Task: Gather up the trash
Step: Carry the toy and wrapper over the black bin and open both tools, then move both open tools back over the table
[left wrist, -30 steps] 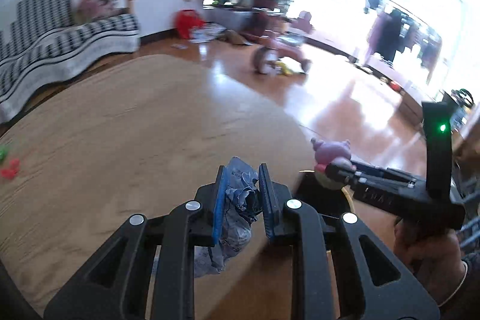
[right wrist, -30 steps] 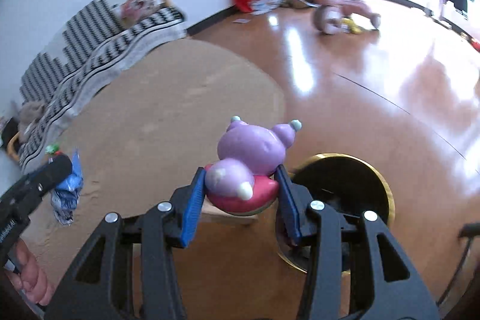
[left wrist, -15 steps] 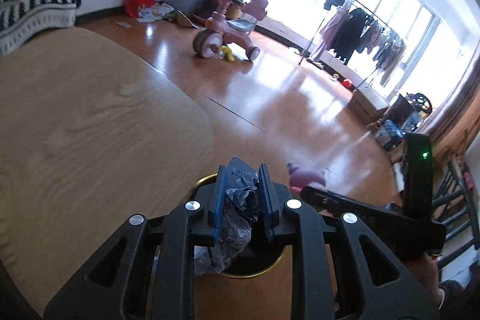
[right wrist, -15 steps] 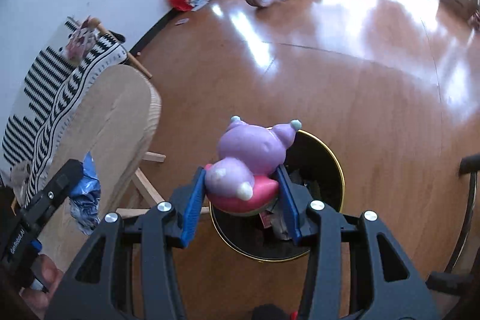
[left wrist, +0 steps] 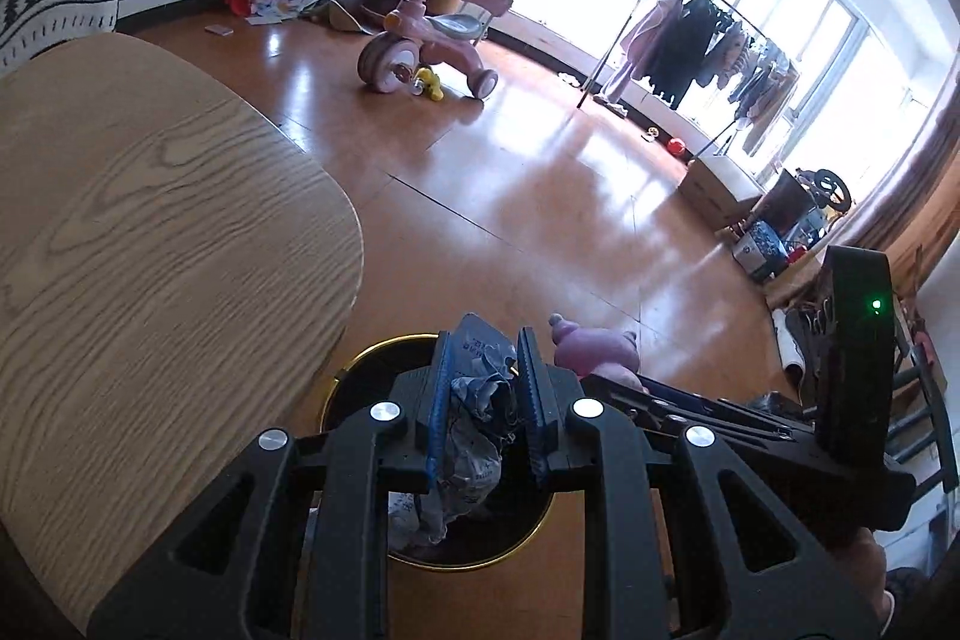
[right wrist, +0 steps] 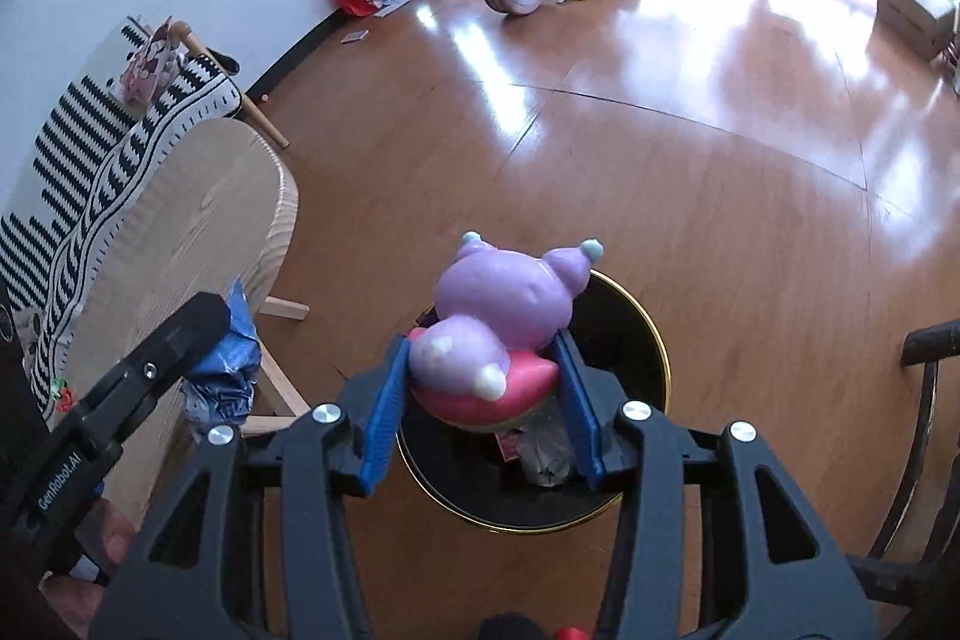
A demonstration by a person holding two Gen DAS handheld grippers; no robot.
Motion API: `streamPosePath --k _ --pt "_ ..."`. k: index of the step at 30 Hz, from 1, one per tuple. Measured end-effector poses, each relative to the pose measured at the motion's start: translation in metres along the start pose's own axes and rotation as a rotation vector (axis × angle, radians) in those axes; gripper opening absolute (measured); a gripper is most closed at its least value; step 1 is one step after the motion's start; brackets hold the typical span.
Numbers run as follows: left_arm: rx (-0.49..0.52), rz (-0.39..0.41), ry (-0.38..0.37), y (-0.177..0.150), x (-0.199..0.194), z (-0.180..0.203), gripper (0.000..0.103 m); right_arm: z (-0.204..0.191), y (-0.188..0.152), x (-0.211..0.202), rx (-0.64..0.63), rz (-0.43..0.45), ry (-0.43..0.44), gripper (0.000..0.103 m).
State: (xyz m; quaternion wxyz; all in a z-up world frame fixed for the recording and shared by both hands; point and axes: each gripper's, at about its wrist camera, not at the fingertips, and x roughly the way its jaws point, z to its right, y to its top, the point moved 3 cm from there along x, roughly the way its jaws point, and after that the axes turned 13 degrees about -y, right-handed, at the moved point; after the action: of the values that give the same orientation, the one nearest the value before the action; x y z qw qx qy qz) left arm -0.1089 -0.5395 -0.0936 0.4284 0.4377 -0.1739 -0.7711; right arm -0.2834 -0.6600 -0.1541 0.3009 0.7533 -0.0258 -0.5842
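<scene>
Pinching a crumpled blue wrapper [left wrist: 480, 400], left gripper [left wrist: 485, 388] hangs above the gold-rimmed black bin [left wrist: 360, 349] on the floor, table [left wrist: 150, 250] at 9 o'clock. Right gripper [right wrist: 483, 376], jaws clamped on a purple-pink toy [right wrist: 498, 316], sits over the bin too, trash inside at 6 o'clock.

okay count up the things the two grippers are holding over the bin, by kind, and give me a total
Crumpled blue-and-white wrappers: 1, in the left gripper
Purple-and-pink toy figures: 1, in the right gripper
Total: 2, both above the gold-rimmed bin
</scene>
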Motion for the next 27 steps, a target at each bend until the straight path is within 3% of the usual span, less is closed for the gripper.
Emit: streamPosePath --k 15,16,17,18,27 --pt "-0.013 -0.014 -0.036 -0.005 0.016 -0.006 0.023 0.005 0.001 0.0 0.049 -0.013 -0.004 0.053" --pt "-0.013 -0.016 -0.038 -0.006 0.017 -0.007 0.033 0.006 0.001 0.0 0.054 -0.011 -0.005 0.06" --pt "-0.013 -0.016 -0.039 -0.005 0.018 -0.007 0.049 0.007 0.001 -0.001 0.06 -0.005 -0.009 0.064" --pt "-0.013 -0.009 -0.043 -0.005 0.018 -0.006 0.056 0.009 0.002 -0.002 0.064 0.003 -0.015 0.065" --pt "-0.019 0.012 -0.045 -0.002 0.015 -0.007 0.062 0.011 0.003 -0.002 0.071 0.004 -0.013 0.065"
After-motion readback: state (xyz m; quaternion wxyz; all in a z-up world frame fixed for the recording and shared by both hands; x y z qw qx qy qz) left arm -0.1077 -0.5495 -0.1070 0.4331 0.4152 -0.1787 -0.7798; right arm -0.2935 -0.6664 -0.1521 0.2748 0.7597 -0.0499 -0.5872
